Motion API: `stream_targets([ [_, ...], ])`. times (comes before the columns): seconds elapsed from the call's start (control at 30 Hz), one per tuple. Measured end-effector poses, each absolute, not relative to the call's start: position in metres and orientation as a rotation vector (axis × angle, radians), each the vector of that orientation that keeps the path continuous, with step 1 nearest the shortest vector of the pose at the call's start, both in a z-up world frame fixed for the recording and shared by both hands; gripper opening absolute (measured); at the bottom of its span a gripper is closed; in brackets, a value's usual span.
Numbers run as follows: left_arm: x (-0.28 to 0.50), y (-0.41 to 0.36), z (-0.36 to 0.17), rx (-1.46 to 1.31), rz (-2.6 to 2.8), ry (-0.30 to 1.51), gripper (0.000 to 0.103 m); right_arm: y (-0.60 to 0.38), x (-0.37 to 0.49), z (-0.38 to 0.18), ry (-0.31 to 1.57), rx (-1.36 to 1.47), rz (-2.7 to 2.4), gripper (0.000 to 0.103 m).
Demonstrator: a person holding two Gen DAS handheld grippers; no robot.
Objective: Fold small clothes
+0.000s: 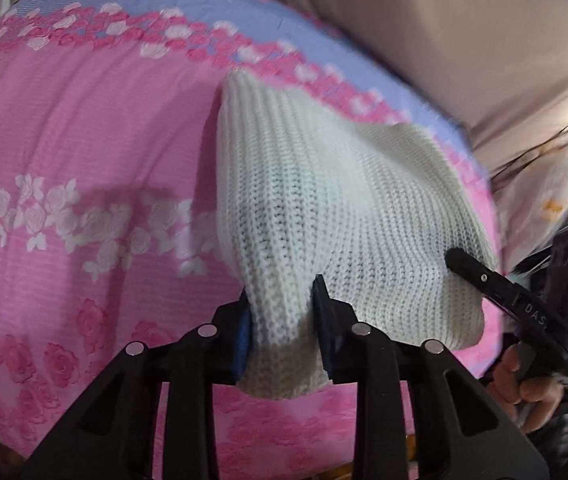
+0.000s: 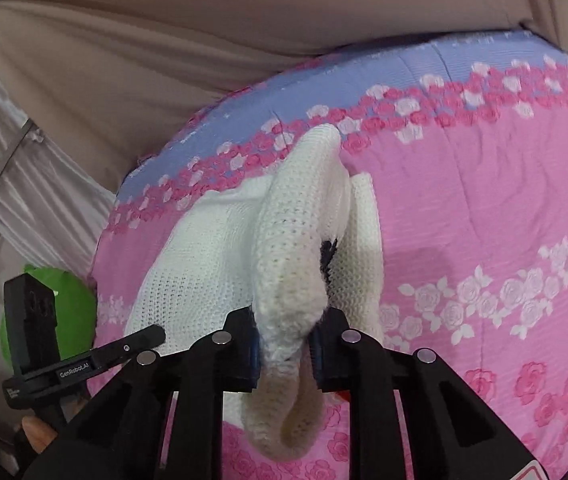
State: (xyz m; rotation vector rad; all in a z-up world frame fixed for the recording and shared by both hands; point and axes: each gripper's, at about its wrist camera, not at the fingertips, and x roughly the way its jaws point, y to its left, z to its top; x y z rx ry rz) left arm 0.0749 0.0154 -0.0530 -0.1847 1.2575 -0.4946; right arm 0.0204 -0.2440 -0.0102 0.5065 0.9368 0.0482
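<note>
White ribbed knit garment [image 1: 324, 208] bunched, partly folded.

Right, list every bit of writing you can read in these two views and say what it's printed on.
"GenRobot.AI": on the side of the left gripper, seen in the right wrist view.
"DAS": partial, on the right gripper's finger, left wrist view.
Small white label on the left gripper's body, below the brand: too small to read.
White knit garment and floral bedspread: no text.

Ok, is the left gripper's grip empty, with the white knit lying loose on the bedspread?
No: in the left wrist view the left gripper has the white knit garment bunched between its blue pads, above the pink floral bedspread.
</note>
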Motion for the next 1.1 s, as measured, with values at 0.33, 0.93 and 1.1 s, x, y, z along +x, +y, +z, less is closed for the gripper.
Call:
stream_targets([
  [0.33,0.061,0.021,-0.020,-0.075,-0.353,1.131,0.047,-0.240,-0.018,-0.033,1.025,0.501,-0.086,0.031],
  [0.93,0.093,-0.015,-0.058,0.104,-0.253,1.130,0.070,-0.239,0.061,-0.010,0.980,0.419,-0.023,0.006],
  [1.1,0.091,-0.016,-0.056,0.108,-0.245,1.128,0.072,-0.247,0.068,-0.064,1.110,0.350,-0.101,0.008],
])
